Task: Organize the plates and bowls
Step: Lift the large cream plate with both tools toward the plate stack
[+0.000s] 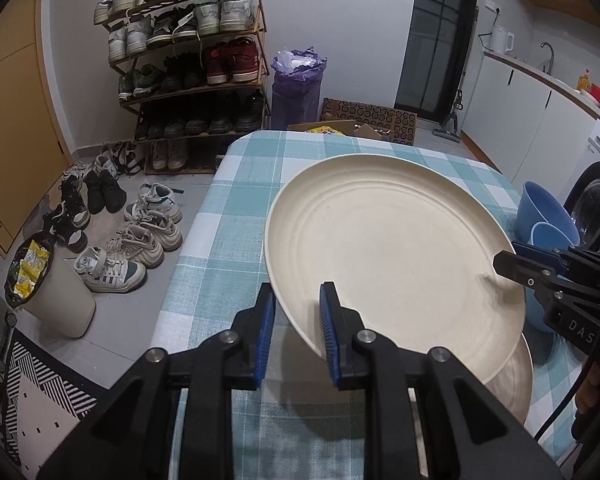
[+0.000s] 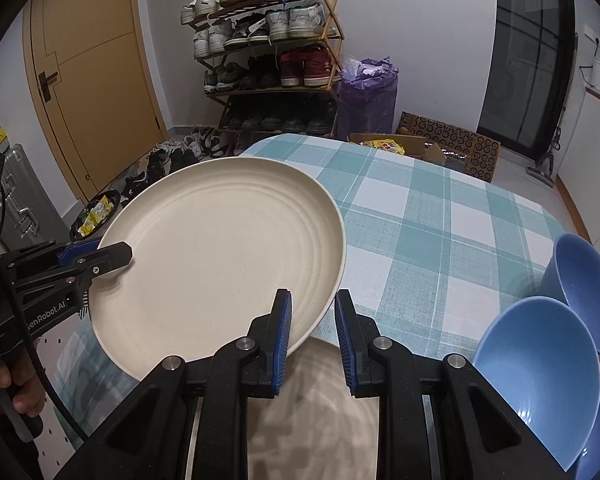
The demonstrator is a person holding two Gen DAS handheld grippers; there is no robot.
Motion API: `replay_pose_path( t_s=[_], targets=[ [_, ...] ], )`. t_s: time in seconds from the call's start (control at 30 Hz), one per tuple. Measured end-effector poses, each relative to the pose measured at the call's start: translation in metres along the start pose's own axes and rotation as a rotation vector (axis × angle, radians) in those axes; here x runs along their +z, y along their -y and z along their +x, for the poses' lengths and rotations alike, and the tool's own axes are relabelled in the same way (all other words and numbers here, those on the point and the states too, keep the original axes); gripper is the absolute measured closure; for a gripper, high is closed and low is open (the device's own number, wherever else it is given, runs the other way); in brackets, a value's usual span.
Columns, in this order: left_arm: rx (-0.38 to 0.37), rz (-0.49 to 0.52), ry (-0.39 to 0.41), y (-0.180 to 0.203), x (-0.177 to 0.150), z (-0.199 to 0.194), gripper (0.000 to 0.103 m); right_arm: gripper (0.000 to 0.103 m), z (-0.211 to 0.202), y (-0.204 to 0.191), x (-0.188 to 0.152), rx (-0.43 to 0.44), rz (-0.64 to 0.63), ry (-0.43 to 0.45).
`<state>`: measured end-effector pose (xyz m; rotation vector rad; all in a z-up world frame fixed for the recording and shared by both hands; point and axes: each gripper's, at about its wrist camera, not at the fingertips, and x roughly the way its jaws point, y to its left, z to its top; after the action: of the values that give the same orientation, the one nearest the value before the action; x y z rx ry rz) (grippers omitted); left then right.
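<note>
A cream plate (image 1: 388,248) (image 2: 220,264) hangs tilted above the checked table (image 1: 236,216) (image 2: 420,216), held from both sides. My left gripper (image 1: 298,300) (image 2: 116,256) is shut on its near left rim. My right gripper (image 2: 313,304) (image 1: 504,268) is shut on the opposite rim. A second cream plate (image 1: 516,384) (image 2: 320,400) lies on the table under it, mostly hidden. Three blue bowls (image 2: 540,360) stand tilted at the table's right edge; the left wrist view shows two of these bowls (image 1: 540,208).
The table's left edge drops to a floor with several shoes (image 1: 140,240) and a white bin (image 1: 56,292). A shoe rack (image 1: 188,60), a purple bag (image 1: 296,88) and cardboard boxes (image 2: 452,148) stand beyond the far edge. A hand (image 2: 4,384) grips the left tool.
</note>
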<state>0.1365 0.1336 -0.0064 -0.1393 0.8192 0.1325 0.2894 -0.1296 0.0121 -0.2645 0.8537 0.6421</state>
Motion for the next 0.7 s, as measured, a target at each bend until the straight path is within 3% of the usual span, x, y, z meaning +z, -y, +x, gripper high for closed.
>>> replay_pose_path(
  t_s=[0.7],
  targets=[
    [0.005,0.074,0.001,0.033,-0.012,-0.014,0.082,0.08,-0.03,0.014,-0.04,-0.015,0.067,0.029]
  ],
)
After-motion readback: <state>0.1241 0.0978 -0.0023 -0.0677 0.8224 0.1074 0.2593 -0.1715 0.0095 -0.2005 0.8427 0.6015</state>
